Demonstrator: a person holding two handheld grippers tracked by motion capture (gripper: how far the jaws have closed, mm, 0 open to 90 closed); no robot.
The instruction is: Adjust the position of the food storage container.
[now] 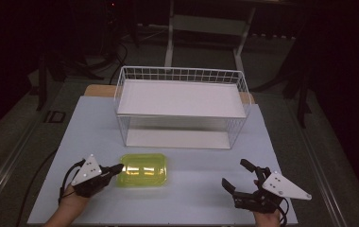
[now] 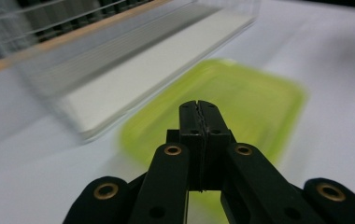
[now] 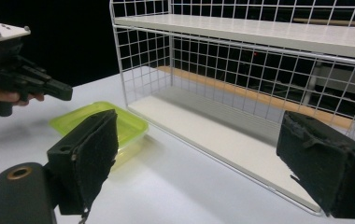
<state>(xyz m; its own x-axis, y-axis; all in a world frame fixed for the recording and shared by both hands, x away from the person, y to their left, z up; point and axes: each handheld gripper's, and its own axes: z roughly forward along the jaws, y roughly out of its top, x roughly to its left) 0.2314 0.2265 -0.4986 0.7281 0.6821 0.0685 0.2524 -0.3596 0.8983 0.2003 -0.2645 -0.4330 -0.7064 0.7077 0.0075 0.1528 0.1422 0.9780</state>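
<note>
Nearest, the right gripper (image 1: 238, 176) rests spread wide while the left gripper (image 1: 119, 167), jaws pressed together, touches the translucent yellow-green plastic container (image 1: 143, 170); apparently an approach, it must open before grasping.

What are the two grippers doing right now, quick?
Left gripper: jaws shut, empty, tips by the edge of the yellow-green translucent plastic container.
Right gripper: jaws wide open, holding nothing.
</note>
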